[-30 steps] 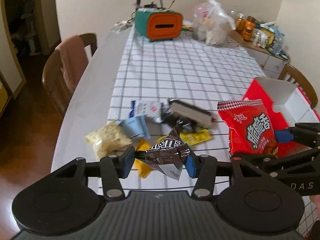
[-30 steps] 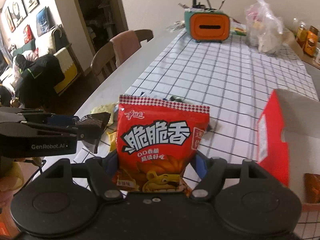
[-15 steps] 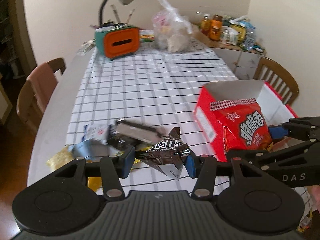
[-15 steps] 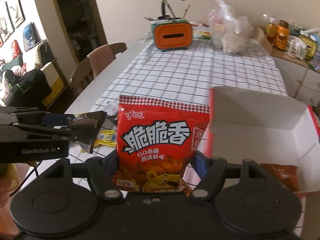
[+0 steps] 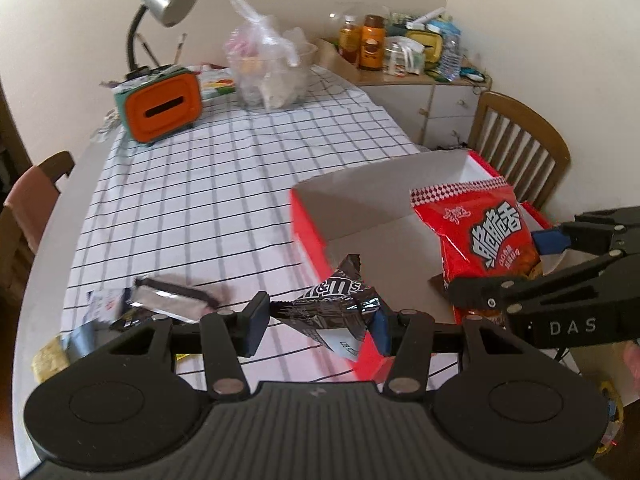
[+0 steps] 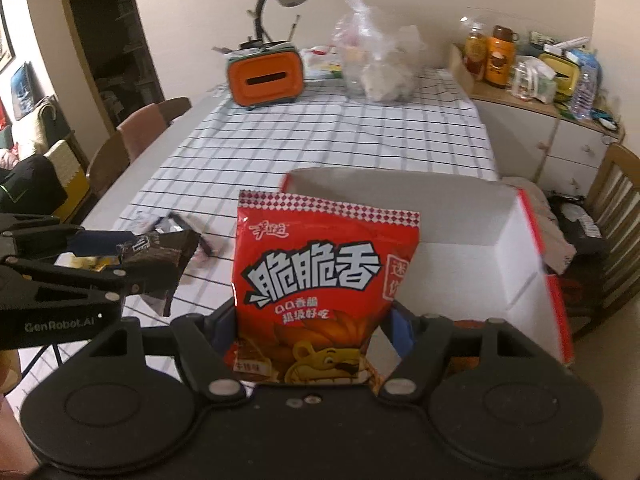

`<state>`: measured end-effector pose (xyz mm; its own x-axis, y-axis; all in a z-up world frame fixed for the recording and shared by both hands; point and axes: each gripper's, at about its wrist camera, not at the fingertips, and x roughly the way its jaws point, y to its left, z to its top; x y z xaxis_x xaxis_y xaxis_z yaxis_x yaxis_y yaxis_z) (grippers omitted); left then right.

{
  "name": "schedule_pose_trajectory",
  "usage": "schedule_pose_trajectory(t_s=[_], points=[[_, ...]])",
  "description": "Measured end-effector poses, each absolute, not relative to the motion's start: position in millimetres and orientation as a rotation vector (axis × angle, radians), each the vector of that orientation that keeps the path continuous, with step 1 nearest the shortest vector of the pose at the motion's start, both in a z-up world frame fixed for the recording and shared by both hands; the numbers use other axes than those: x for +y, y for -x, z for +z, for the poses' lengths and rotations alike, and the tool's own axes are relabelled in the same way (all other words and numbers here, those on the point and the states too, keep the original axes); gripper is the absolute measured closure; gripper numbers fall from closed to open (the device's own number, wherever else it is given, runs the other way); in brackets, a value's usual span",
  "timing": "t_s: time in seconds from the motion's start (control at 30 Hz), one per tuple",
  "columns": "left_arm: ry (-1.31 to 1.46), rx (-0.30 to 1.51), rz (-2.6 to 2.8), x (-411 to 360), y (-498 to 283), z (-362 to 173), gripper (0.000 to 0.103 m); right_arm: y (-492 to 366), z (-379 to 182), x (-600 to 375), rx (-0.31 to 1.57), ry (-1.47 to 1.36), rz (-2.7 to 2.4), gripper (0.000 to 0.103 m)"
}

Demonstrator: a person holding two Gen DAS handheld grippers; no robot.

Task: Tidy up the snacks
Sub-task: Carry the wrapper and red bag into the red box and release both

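My left gripper [image 5: 318, 322] is shut on a brown M&M's packet [image 5: 332, 306], held in the air at the near left corner of the red box [image 5: 308, 220]. My right gripper [image 6: 314, 330] is shut on a red snack bag [image 6: 324, 276] with a lion on it, upright over the box's white inside [image 6: 460, 268]. In the left wrist view the same red snack bag [image 5: 484, 236] hangs above the box. A brown pack [image 6: 466, 325] lies on the box floor, mostly hidden. Several loose snacks [image 5: 172, 300] remain on the checked cloth at the left.
An orange tissue box [image 5: 162, 108] with a desk lamp [image 5: 164, 4] and a clear plastic bag [image 5: 268, 76] stand at the far end of the table. Wooden chairs [image 5: 520, 148] flank the table. A cluttered sideboard [image 5: 400, 52] is at the back right.
Both grippers have carried their packets to the right, away from the snack pile, and now hang over the red box, which has come fully into view.
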<state>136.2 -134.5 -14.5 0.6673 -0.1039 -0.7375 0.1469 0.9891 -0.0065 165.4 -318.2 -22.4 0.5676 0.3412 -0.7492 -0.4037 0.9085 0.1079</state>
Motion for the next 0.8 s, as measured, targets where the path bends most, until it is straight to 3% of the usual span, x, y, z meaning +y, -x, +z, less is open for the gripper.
schedule_pose_trajectory(t_s=[0.8], points=[[-0.178,0.981,-0.113,-247,-223,-63,0.052,-256,-74,-390,0.969,0.225,0.431,0.030]])
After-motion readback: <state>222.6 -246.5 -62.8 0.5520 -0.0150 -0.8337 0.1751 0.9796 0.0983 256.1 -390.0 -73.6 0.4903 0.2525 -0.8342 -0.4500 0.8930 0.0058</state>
